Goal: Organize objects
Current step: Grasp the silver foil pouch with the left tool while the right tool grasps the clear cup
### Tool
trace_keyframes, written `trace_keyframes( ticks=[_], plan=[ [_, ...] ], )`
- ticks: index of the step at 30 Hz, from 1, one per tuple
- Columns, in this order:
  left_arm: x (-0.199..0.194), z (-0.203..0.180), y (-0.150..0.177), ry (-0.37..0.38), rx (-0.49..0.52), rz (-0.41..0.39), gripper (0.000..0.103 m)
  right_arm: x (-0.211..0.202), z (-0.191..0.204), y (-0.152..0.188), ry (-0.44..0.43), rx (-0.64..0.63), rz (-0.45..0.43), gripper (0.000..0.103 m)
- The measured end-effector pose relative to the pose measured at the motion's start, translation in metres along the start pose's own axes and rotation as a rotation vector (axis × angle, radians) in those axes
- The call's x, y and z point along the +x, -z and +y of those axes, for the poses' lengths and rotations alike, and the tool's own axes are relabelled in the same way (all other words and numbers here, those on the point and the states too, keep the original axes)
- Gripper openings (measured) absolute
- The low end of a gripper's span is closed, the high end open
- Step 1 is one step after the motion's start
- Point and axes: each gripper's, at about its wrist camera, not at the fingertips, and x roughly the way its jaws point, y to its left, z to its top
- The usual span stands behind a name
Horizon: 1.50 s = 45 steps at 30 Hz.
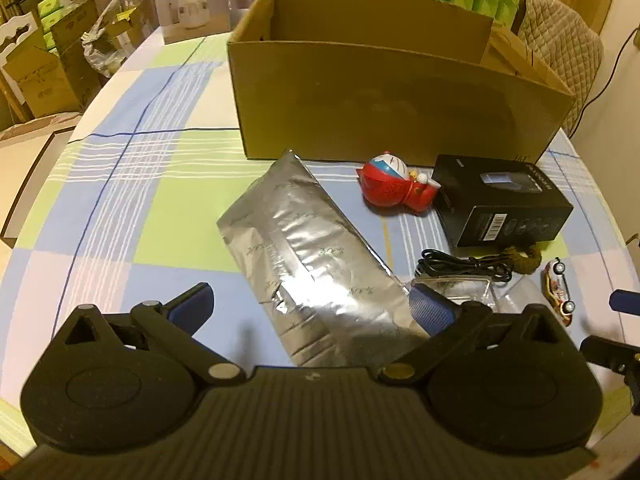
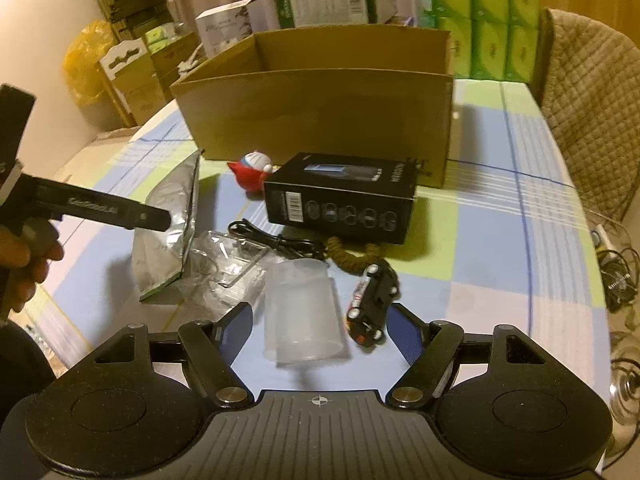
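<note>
Your left gripper (image 1: 310, 314) hangs with its jaws spread wide over the near end of the silver foil pouch (image 1: 308, 256), which lies flat on the checked tablecloth (image 1: 120, 184); nothing is pinched yet. The open cardboard box (image 1: 380, 100) stands at the far side, likely where the loose things belong. Right of the pouch lie the red toy figure (image 1: 394, 184), the black carton (image 1: 502, 204) and a coiled black cable (image 1: 460, 266).

Your right gripper (image 2: 320, 334) is also spread, straddling the clear plastic cup (image 2: 302, 312) lying on its side. The toy car (image 2: 372, 306) sits just right of it, possibly touching the right finger.
</note>
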Motion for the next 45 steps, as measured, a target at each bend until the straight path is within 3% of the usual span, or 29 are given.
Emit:
trace_keyframes(
  ticks=[5,15,22,24,25,28,36,45],
  plan=[
    [0.012,-0.003,-0.003,-0.01,0.029,0.017,0.102,0.015,0.009,-0.003,-0.047,-0.036,0.026,0.062],
    [0.022,0.008,-0.002,-0.007,0.081,0.038,0.103,0.042,0.013,-0.006,-0.035,-0.062,0.087,0.061],
    [0.022,0.017,-0.011,0.043,-0.005,0.055,0.102,0.054,0.015,-0.003,-0.023,-0.074,0.122,0.061],
    [0.026,0.013,-0.013,0.04,-0.015,0.059,0.102,0.056,0.016,-0.002,-0.021,-0.08,0.125,0.058],
    [0.029,0.011,-0.014,0.032,-0.016,0.062,0.102,0.057,0.016,-0.002,-0.015,-0.083,0.127,0.051],
    [0.037,0.005,-0.018,0.027,-0.03,0.062,0.102,0.057,0.013,-0.002,-0.016,-0.077,0.128,0.05],
    [0.046,0.004,-0.012,-0.039,0.09,0.098,0.102,0.055,0.01,-0.003,-0.022,-0.052,0.135,0.05],
    [0.032,0.026,-0.015,-0.055,0.205,0.093,0.101,0.057,0.013,-0.007,-0.021,-0.047,0.13,0.05]
  ],
)
